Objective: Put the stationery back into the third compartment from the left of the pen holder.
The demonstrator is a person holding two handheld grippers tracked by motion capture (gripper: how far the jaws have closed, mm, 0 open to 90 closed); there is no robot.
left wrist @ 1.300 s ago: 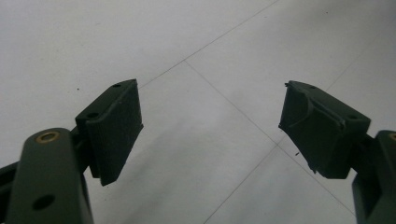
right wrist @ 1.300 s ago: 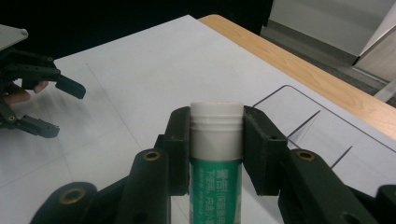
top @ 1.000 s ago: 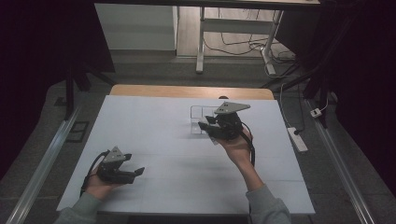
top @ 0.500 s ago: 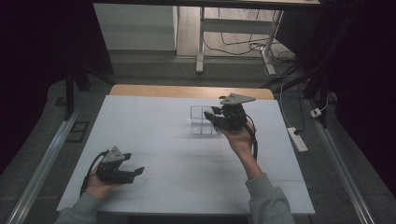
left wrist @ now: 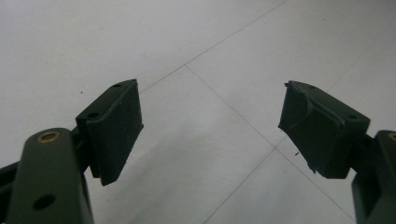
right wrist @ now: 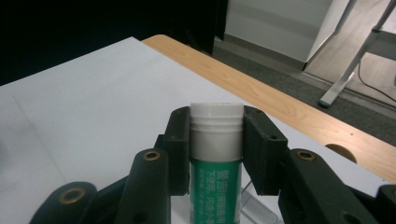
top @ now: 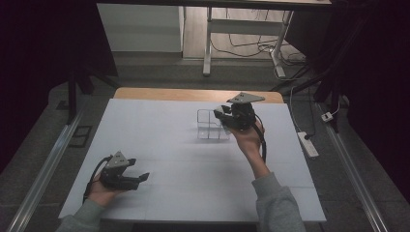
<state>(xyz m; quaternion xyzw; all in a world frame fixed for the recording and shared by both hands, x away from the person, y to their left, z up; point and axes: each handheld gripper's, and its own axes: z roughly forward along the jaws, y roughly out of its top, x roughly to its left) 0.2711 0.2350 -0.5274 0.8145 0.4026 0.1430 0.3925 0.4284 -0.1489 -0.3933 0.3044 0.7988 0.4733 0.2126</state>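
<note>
Glue stick, white cap up, sits clamped between your right gripper jaws at centre frame, beside the clear organizer, likely for upright insertion. Your left gripper rests wide at lower left.

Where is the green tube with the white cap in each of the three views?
High view: hidden inside the right gripper, beside the clear organizer.
Left gripper view: not in it.
Right gripper view: bottom centre, green tube clamped between the jaws, cap up.
Shared landmark: the white table top.
</note>
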